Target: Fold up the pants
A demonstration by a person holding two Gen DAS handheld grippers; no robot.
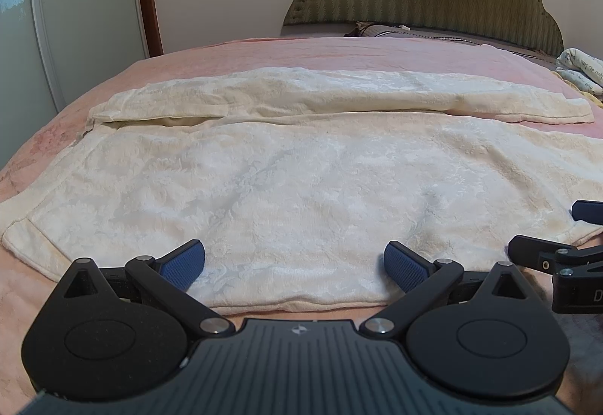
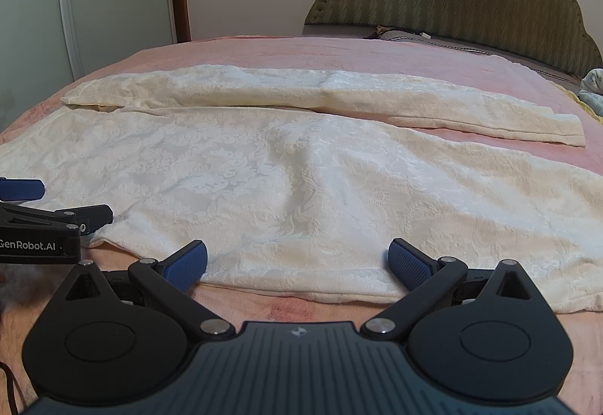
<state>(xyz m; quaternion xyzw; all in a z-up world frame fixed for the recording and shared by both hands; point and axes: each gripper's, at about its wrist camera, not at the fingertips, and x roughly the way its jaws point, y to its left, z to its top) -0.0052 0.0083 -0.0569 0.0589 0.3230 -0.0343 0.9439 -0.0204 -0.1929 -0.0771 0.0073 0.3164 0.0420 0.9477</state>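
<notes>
Cream pants (image 1: pixel 301 166) lie flat on pink bedspread (image 1: pixel 339 49); L gripper (image 1: pixel 294 266) & R gripper (image 2: pixel 297 264) both spread apart at near hem, gripping nothing.

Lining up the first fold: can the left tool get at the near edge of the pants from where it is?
Probably yes. The left tool is open, with the near hem of the cream pants lying flat between its fingers, and nothing lies in between. The right tool sits alongside, off to the side.
</notes>
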